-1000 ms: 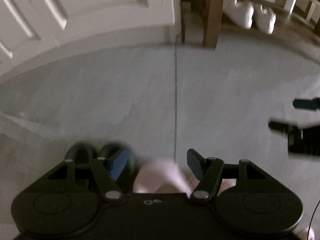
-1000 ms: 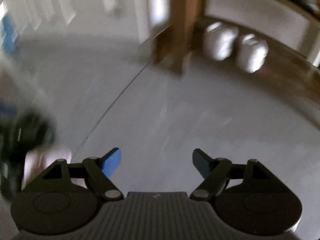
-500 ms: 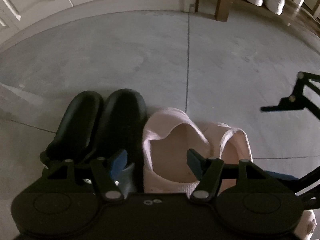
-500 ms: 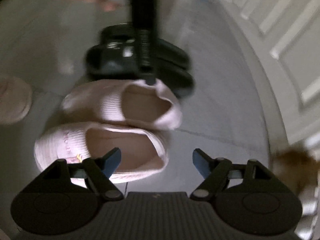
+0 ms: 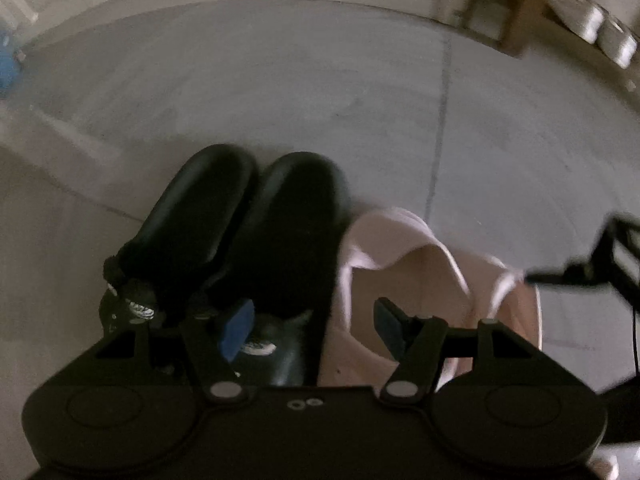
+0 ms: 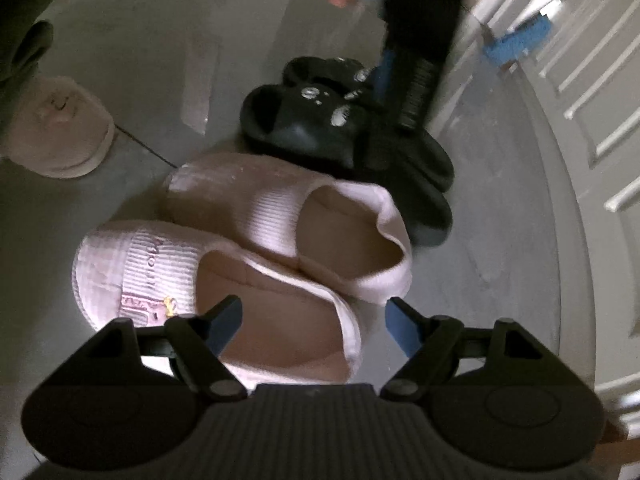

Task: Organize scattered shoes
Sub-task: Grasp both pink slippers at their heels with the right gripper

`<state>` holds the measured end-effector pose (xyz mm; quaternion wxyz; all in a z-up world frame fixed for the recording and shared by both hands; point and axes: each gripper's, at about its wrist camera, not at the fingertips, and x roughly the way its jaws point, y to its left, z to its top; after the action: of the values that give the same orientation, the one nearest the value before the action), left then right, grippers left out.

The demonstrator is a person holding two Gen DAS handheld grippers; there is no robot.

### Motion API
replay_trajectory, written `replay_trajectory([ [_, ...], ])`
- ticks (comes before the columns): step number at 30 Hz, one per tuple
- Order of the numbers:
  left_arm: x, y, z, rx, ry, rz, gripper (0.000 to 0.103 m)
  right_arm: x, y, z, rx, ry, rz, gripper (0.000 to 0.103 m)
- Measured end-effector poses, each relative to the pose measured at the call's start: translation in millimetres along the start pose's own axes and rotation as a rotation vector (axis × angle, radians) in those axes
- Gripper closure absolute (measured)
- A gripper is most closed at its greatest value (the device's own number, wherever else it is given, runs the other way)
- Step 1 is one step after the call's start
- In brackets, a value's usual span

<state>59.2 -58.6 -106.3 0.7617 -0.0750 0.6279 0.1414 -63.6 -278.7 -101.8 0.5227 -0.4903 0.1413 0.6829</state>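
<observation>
So there are four shoes in a row on the grey floor (image 5: 280, 92), two pairs lined up side by side. The left gripper (image 5: 310, 326) hangs right over the middle of the row with its jaws spread wide and nothing between them. Its blue left pad sits above the black slides (image 5: 256, 232), its right pad above the near pink slipper (image 5: 384, 264), so the gap between the two pairs falls pretty much between the fingers. The black ones touch each other and the pink one is tight against them.

The right gripper (image 6: 312, 322) is spread open too, gripping nothing. It hovers over the heel end of the pink slippers (image 6: 248, 264): the closer slipper's opening lies under its left finger, and the other slipper sits just ahead and slightly right, touching the first. Past those, further ahead, are the black slides (image 6: 340, 136), with the left tool's dark body above them.

Off to the far left of the right gripper there's a beige fuzzy slipper (image 6: 64, 128), well apart from the row. A white panelled door (image 6: 592, 120) runs along its right side.
</observation>
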Motion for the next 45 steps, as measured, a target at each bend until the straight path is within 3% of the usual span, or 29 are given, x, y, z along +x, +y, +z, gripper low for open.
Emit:
replay_trajectory([
  [5, 3.9, 12.7, 2.2, -0.033, 0.014, 0.018, 0.037, 24.7, 1.9, 4.9, -0.178, -0.016, 0.077, 0.022],
  [11, 11.9, 19.7, -1.9, -0.052, 0.051, 0.022, 0.037, 48.7, -13.9, 11.7, -0.256, -0.03, 0.229, 0.022],
  [17, 20.1, 21.4, -4.3, -0.06, 0.079, 0.013, 0.037, 91.2, -42.2, 20.1, -0.122, 0.025, 0.461, 0.026],
  [20, 19.7, 18.7, -3.9, -0.048, 0.08, 0.009, 0.037, 97.6, -55.3, 17.9, -0.002, 0.02, 0.462, 0.043],
  [26, 19.8, 15.6, -4.1, -0.04, 0.07, 0.013, 0.037, 84.1, -40.2, 3.0, 0.214, -0.037, 0.323, 0.049],
  [29, 13.7, 15.0, -5.8, -0.046, 0.046, 0.004, 0.037, 76.6, -29.2, -6.4, 0.443, -0.052, 0.243, 0.049],
  [32, 7.3, 13.7, -6.6, -0.048, 0.019, -0.002, 0.037, 67.1, -15.2, -16.2, 0.673, -0.016, 0.11, 0.049],
  [41, 4.0, -3.5, -9.5, 0.003, 0.001, -0.042, 0.037, -7.6, 2.0, -106.9, 1.388, 0.343, -0.223, 0.059],
  [43, 4.2, -9.8, -9.5, 0.025, -0.003, -0.048, 0.037, -19.6, 16.6, -110.6, 1.393, 0.358, -0.278, 0.057],
  [45, 4.8, -15.1, -10.0, 0.042, -0.005, -0.051, 0.037, -27.6, 31.5, -104.8, 1.296, 0.319, -0.331, 0.044],
])
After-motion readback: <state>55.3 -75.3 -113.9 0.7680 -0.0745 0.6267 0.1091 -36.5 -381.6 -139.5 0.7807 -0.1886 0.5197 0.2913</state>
